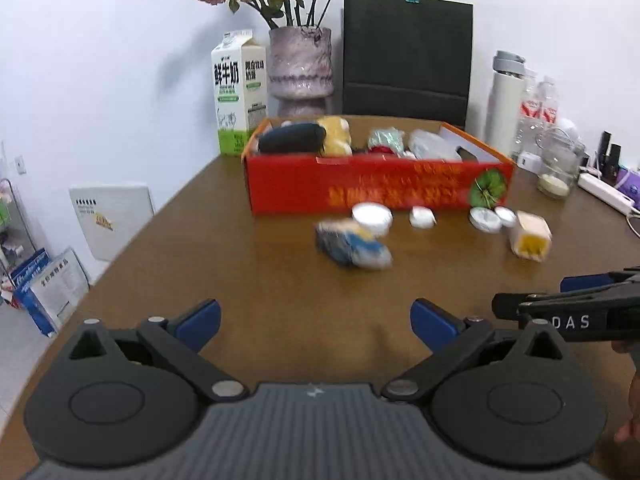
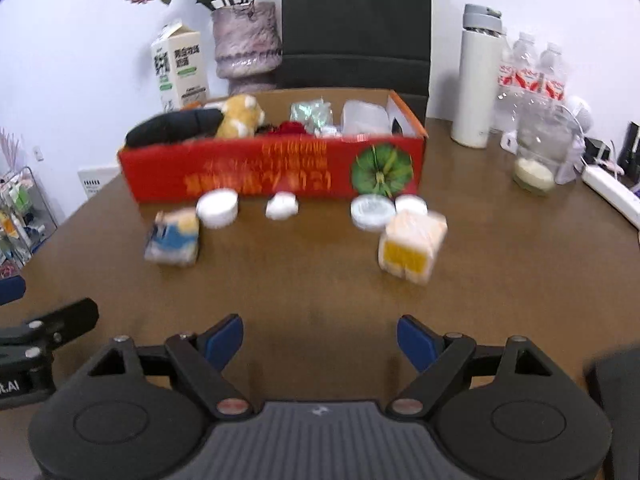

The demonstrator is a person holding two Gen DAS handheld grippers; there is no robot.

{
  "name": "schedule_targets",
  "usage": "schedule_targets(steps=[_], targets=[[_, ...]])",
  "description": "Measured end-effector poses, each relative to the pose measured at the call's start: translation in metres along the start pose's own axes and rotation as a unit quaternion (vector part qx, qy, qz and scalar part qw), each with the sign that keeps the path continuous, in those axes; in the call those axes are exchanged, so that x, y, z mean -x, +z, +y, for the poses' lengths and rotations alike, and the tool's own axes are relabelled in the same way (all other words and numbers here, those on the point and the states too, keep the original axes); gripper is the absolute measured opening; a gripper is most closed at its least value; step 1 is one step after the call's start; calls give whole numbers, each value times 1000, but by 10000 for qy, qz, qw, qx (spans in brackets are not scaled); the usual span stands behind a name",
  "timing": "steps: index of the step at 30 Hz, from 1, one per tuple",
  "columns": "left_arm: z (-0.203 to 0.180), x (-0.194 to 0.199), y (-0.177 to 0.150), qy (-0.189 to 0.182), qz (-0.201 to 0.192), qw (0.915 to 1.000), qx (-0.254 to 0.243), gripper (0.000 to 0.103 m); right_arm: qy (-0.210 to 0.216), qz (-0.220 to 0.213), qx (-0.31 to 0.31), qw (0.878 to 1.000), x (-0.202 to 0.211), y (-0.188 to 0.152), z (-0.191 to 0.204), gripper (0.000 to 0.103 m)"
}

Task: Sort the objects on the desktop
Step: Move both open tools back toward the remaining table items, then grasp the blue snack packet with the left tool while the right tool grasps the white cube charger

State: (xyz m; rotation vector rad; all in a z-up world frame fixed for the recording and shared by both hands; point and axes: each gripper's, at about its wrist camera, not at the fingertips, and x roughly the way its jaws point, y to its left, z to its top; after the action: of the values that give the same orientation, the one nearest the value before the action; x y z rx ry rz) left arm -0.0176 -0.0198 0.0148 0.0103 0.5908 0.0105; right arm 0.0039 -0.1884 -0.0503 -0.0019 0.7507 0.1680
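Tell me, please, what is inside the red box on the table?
The red box holds a black pouch, a yellow plush toy, something red, a shiny packet and clear plastic packaging. Its front wall covers whatever lies lower down.

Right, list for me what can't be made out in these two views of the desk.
- Blue and yellow packet: motion blur in both views hides its label.
- Orange lettering on the red box: too smeared to read.
- Box contents behind the dark object and plush toy: hidden by the box wall and each other.
- Black paper bag: top cut off in the right wrist view.
- Right gripper: cropped by the left wrist view's edge.
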Motion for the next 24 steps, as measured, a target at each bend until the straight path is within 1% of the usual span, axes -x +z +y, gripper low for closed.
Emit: schedule_targets(steps=[2,4,7,11,15,18,21,24], targets=[[-2,7,-13,183,-18,9998,-79,103,51,16,14,10000,9,-16,3,84],[-1,13,-22,298,45,9995,-69,103,44,-81,85,9999,20,-32,7,86],[2,22,-30,139,114,9998,82,103,-48,-233,152,9996,33,-47,10,86],[-2,29,-35,57,97,9999,40,103,-24,-299,125,9995,45,-57,11,87],[-3,27,-28,-26,67,9999,130,103,-33,-353,97,9993,48,-55,7,87],[-4,18,-19,-49,102,9998,171,103,-27,-373,21,9993,47,-51,0,87],[-4,5,-3,-154,94,9996,231,103,59,-440,-46,9990,47,-42,-6,87],[-10,-20,19,-395,114,9987,289,103,55,-526,-101,9985,44,-32,-12,87]])
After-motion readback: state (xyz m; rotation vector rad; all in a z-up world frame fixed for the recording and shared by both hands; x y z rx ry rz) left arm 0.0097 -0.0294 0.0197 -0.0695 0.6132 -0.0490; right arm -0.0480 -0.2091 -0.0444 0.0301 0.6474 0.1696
